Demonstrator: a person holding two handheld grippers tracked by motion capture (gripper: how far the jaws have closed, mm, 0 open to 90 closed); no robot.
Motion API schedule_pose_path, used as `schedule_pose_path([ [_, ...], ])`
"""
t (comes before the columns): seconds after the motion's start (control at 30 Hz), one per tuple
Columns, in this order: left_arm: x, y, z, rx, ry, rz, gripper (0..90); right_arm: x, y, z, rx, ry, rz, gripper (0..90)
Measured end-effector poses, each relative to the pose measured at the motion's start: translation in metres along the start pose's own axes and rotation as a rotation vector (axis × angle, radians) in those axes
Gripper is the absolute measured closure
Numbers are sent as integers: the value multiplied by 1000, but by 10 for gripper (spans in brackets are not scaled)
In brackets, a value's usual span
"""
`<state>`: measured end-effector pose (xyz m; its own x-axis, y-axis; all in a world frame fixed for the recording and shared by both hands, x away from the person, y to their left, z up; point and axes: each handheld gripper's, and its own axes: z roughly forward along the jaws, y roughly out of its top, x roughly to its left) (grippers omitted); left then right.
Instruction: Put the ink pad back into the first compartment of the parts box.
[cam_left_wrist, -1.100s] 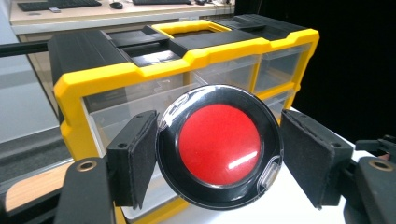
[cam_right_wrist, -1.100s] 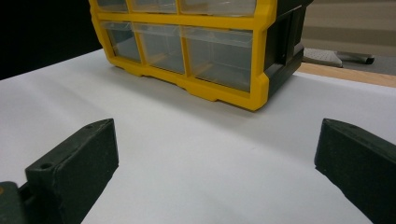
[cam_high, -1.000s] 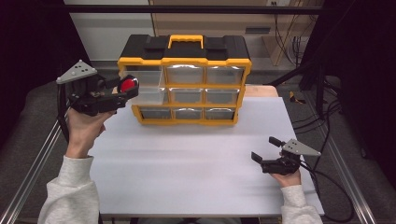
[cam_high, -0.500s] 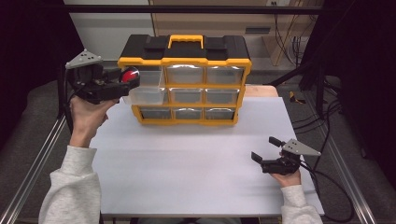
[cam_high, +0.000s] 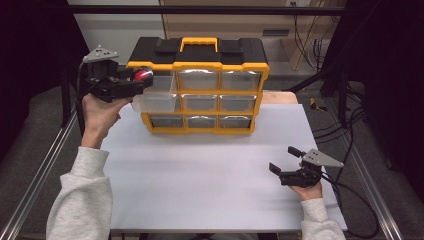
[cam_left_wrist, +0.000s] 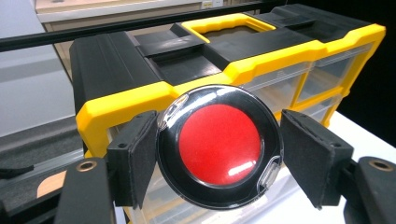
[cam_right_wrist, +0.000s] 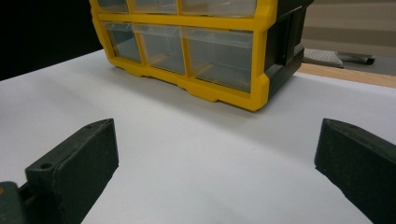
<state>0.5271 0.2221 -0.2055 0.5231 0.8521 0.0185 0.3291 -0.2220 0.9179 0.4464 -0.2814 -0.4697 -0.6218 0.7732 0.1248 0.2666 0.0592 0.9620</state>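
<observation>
The left gripper (cam_left_wrist: 219, 149) grasps a round disc (cam_left_wrist: 219, 147) — red centre, glossy black rim under clear plastic — between its pads, raised at the far left by the top-left corner of the yellow-and-black drawer organizer (cam_high: 197, 85). The disc's red face points back at the gripper's camera; being round, it has no long axis. One clear drawer (cam_high: 156, 101) on the left column stands pulled out below. The right gripper (cam_high: 285, 162) rests released — jaws wide apart — on the white table (cam_high: 200, 175), near right.

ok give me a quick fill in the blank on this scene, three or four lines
1. The left gripper holds a round black disc with a ____ centre.
2. The right gripper rests low over the white table with its jaws ____.
3. The drawer organizer has a yellow ____ on top.
4. One clear drawer, in the organizer's ____ column, is pulled out.

Missing words: red; open; handle; left
</observation>
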Motion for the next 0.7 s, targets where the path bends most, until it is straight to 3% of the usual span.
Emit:
schedule_pose_path([
  [0.7, 3, -7, 25, 83, 33, 27, 295, 0, 0, -1, -4, -1, -4, 3],
])
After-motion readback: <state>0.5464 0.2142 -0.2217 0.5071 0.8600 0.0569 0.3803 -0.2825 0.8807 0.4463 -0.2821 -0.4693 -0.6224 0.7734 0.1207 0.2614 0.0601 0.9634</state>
